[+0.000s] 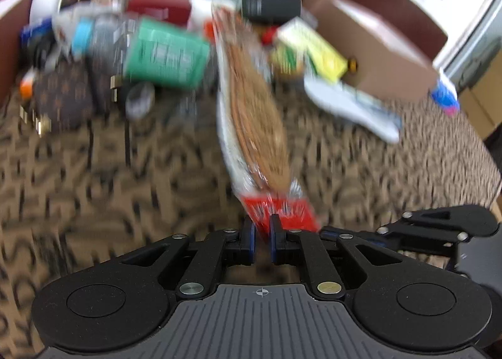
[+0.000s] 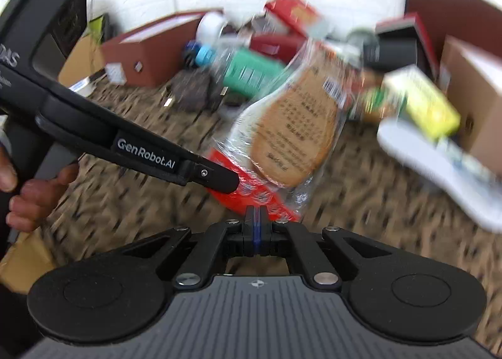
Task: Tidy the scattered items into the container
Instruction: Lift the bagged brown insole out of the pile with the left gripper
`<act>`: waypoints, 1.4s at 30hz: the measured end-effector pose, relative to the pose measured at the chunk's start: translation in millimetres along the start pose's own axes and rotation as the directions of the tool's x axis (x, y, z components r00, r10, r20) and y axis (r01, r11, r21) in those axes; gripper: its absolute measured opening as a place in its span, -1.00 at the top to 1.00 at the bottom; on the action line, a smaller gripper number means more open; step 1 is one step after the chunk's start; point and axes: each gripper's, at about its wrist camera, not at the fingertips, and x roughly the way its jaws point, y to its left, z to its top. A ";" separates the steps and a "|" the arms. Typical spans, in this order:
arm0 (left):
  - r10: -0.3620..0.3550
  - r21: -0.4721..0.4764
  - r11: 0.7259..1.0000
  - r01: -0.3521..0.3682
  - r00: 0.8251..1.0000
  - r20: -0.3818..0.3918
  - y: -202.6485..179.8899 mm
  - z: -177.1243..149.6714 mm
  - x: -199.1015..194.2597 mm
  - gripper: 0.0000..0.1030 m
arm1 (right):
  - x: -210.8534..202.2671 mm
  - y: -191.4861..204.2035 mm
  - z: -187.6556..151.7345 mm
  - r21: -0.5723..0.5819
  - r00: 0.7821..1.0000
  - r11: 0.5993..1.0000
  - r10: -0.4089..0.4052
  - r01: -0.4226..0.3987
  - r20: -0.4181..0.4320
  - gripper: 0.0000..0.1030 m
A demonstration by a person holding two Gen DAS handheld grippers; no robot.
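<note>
A clear bread bag (image 1: 254,102) with a red end, sliced brown bread inside, stretches forward from both grippers. My left gripper (image 1: 263,230) has its jaws narrowly apart, pinching the bag's red edge. In the right wrist view the bread bag (image 2: 295,133) looks sharp against a blurred floor, and my right gripper (image 2: 257,214) is shut on its red bottom edge. The left gripper (image 2: 230,185) reaches in from the left onto the same edge. The right gripper (image 1: 326,230) shows at the left view's right side. A dark brown container wall (image 2: 439,4) stands behind a pile of items.
Past the bag lie a green can (image 1: 166,55), red boxes (image 1: 157,7), a blue-capped bottle (image 1: 84,33), a yellow-green box (image 1: 313,45) and a white flat item (image 1: 351,105). A cardboard box (image 1: 376,45) stands at right. Patterned carpet (image 1: 94,171) covers the floor. A hand (image 2: 31,199) holds the left gripper.
</note>
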 end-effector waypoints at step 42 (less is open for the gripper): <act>0.045 -0.112 0.993 -0.027 0.987 0.154 22.8 69.2 10.7 -0.54 | 58.1 -69.6 25.7 0.230 0.976 0.952 -0.213 0.200 0.033 -0.57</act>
